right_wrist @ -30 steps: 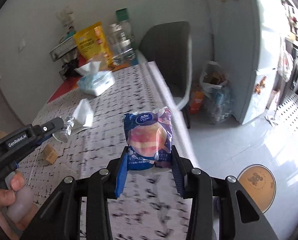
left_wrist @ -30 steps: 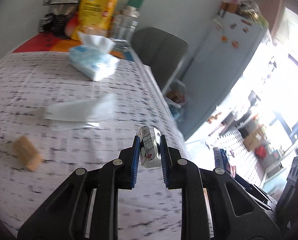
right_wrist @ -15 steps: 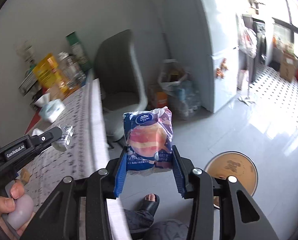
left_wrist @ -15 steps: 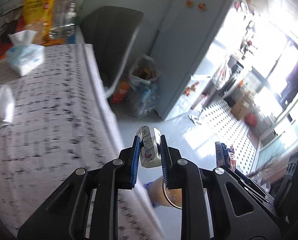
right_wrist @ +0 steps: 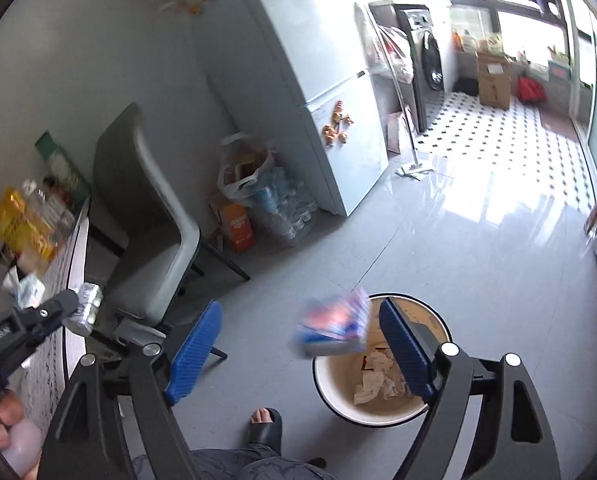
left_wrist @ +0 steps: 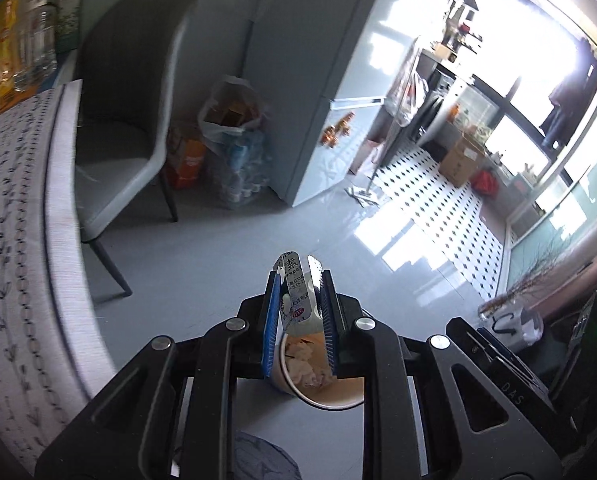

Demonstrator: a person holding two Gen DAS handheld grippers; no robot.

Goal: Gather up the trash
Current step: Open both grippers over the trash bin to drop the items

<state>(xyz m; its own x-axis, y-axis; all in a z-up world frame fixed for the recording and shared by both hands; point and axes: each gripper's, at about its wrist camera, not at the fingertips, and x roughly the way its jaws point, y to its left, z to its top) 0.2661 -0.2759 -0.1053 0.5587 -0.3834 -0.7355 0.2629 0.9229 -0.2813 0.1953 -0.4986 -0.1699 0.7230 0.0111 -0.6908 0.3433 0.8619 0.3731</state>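
1. The right gripper (right_wrist: 300, 354) gapes wide; the blue wrapper (right_wrist: 332, 326), light and crinkly, hangs loose above the bin (right_wrist: 326, 384).
2. The left gripper (left_wrist: 298, 316) pinches a small soft carton (left_wrist: 294, 292) by its sides, over the bin.

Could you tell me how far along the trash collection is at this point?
Done: the bin on the floor already holds crumpled paper. In hand: the right gripper is wide open and its blue wrapper is blurred in mid-air at the bin's rim; the left gripper is shut on a small white carton above the bin. Left: release that carton, then check the table for more.
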